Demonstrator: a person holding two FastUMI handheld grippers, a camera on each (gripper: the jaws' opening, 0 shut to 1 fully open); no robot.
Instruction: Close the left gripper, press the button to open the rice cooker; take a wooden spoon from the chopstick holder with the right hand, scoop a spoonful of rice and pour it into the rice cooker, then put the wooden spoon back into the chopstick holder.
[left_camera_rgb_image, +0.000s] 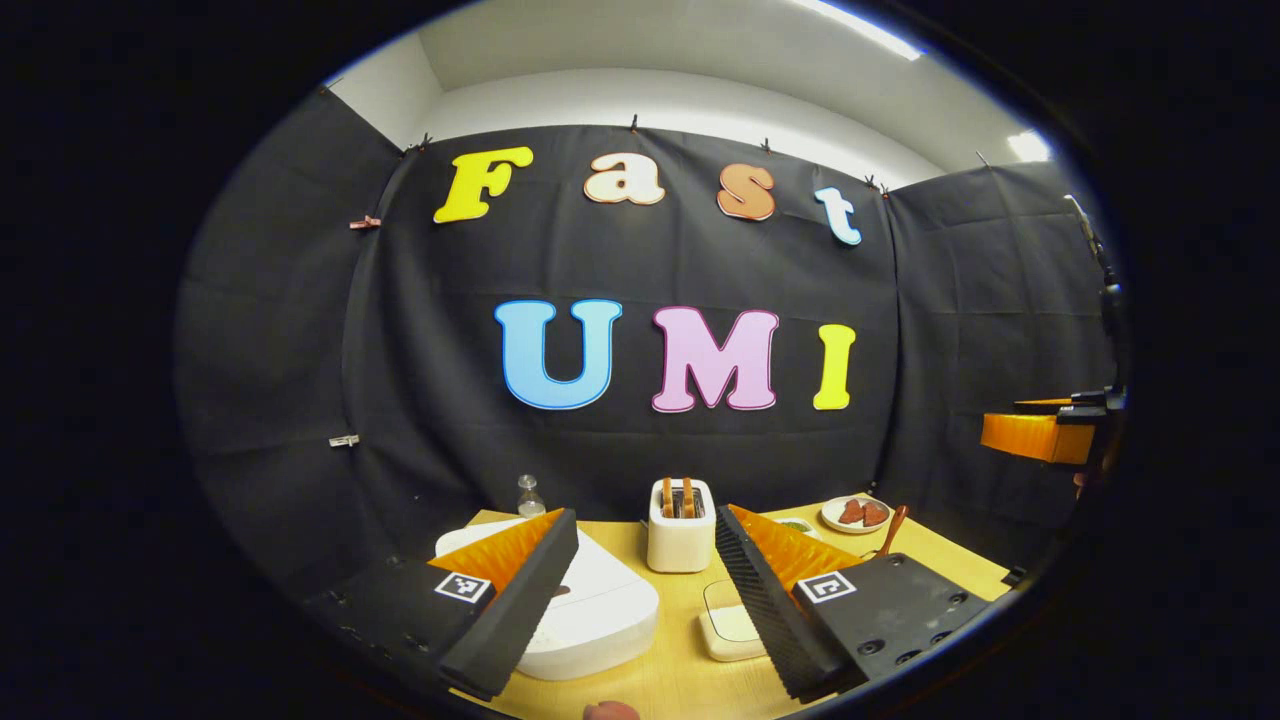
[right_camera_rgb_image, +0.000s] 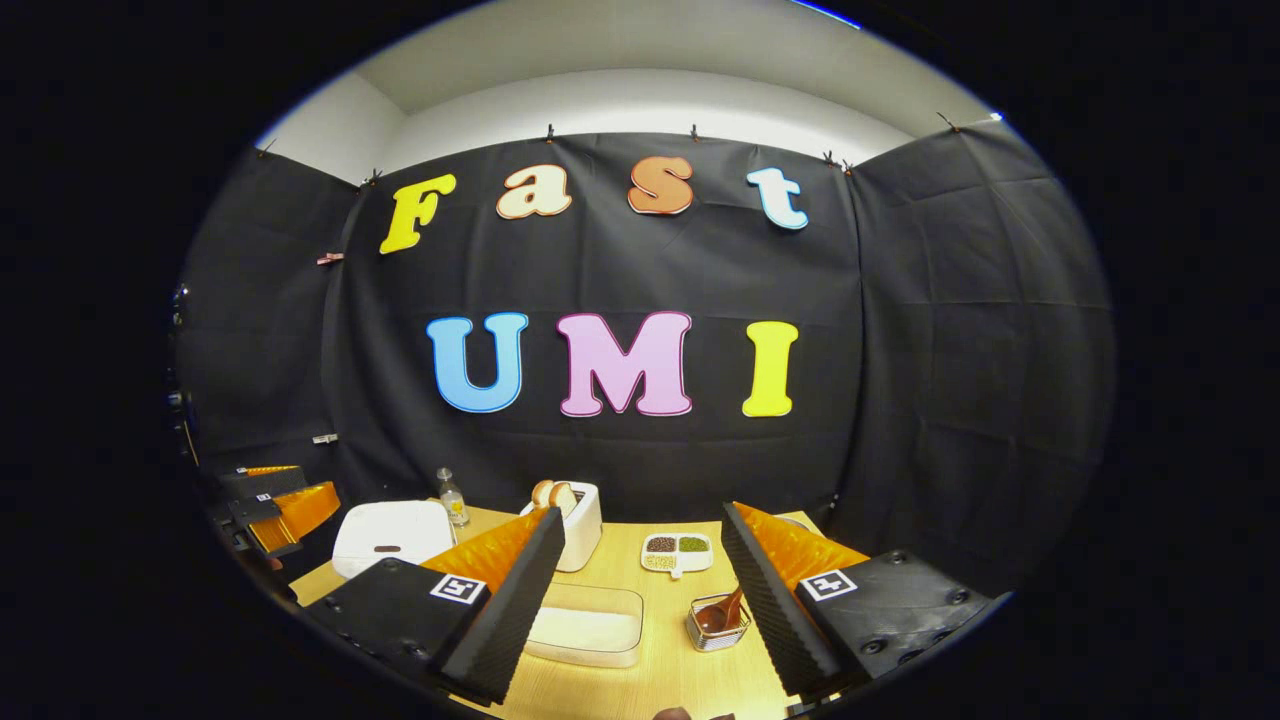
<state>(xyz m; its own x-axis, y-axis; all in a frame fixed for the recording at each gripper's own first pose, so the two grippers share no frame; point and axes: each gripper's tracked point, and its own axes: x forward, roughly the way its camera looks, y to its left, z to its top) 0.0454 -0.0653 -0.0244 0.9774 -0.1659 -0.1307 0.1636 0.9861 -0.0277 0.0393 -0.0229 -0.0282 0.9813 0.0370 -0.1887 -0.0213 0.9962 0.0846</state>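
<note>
Two grippers are up above the table edge, and both stand with their fingers spread wide and nothing between them: your left gripper (left_camera_rgb_image: 645, 610) over the near side of the rice cooker (left_camera_rgb_image: 590, 610), your right gripper (right_camera_rgb_image: 640, 610) over the rice box (right_camera_rgb_image: 585, 625) and the chopstick holder (right_camera_rgb_image: 718, 622).

The cooker's lid lies flat and shut, and the one wooden spoon (right_camera_rgb_image: 728, 608) stands bowl-down in the holder. That fits a run about to open the cooker just as well as one that has finished and closed up; I can't tell which from here.

Risks, if a press on the cooker's button is what lies ahead: with the left fingers apart you'd straddle the button (right_camera_rgb_image: 386, 548) rather than push it, or nick the lid edge. On the right, the holder is small and light-looking, so a skewed grab at the spoon could tip it. The rice box sits just beside it and could be knocked.

Counted, near to far: one rice box, one chopstick holder with one spoon, one rice cooker, one divided dish of beans (right_camera_rgb_image: 677, 548), one toaster (left_camera_rgb_image: 681, 525) with two slices of bread, one plate (left_camera_rgb_image: 856, 514) with what look like two reddish pieces, one small bottle (right_camera_rgb_image: 453, 500) at the back.
</note>
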